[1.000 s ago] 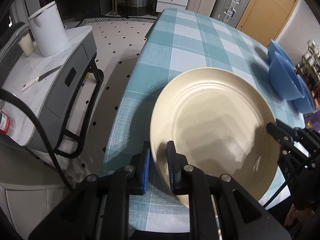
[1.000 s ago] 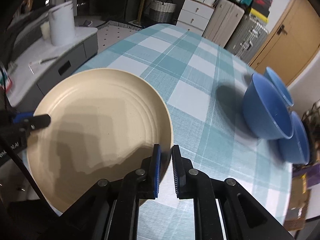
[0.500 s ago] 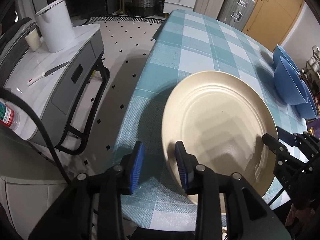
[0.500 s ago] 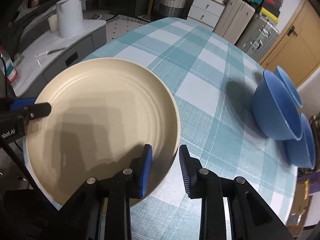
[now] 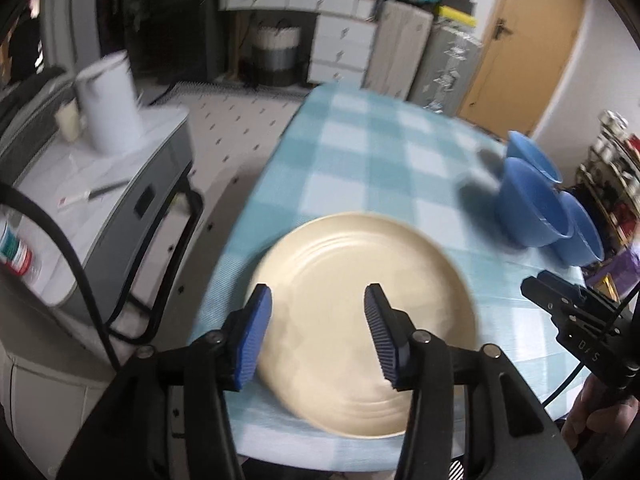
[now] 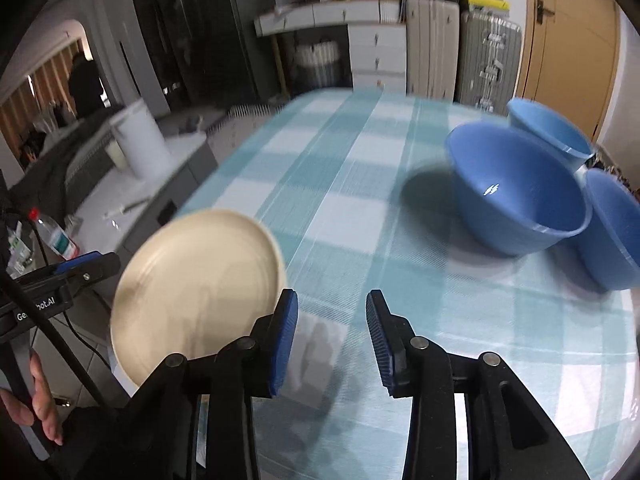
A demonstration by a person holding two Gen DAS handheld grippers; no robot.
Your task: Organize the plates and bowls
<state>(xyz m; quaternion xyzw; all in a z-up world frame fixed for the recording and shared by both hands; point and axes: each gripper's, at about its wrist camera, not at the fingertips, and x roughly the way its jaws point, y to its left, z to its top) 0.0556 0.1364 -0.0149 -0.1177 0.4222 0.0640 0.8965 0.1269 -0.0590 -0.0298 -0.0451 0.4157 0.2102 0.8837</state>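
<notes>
Plate: a cream plate (image 5: 368, 304) with ridged rings lies flat on the near end of the table, close to its left edge; nothing grips it.
Table: covered by a teal-and-white checked cloth (image 6: 344, 208).
Left gripper: the left gripper (image 5: 318, 336) hangs above the near part of the plate, its jaws opening; the blue ribbed pads (image 5: 256, 340) stand apart and neither presses on the rim.
Right gripper: the right gripper (image 6: 332, 340) sits over bare cloth just right of the plate, its jaws opening, with nothing between them.
Bowls: three blue bowls are clustered at the table's right side; the largest bowl (image 6: 516, 196) leans tilted against a second bowl (image 6: 616, 228), and a third bowl (image 6: 548, 128) stands behind them.
Side unit: a grey cabinet (image 5: 132, 200) stands left of the table, carrying a white kettle (image 5: 110, 108) and a small bottle with a red cap (image 6: 56, 236).
Background: a white chest of drawers (image 5: 340, 52), suitcases (image 6: 488, 64) and a wooden door (image 5: 528, 40) line the far wall.
Person: a hand (image 6: 40, 408) shows at the lower left of the right wrist view, on the left gripper's handle.
</notes>
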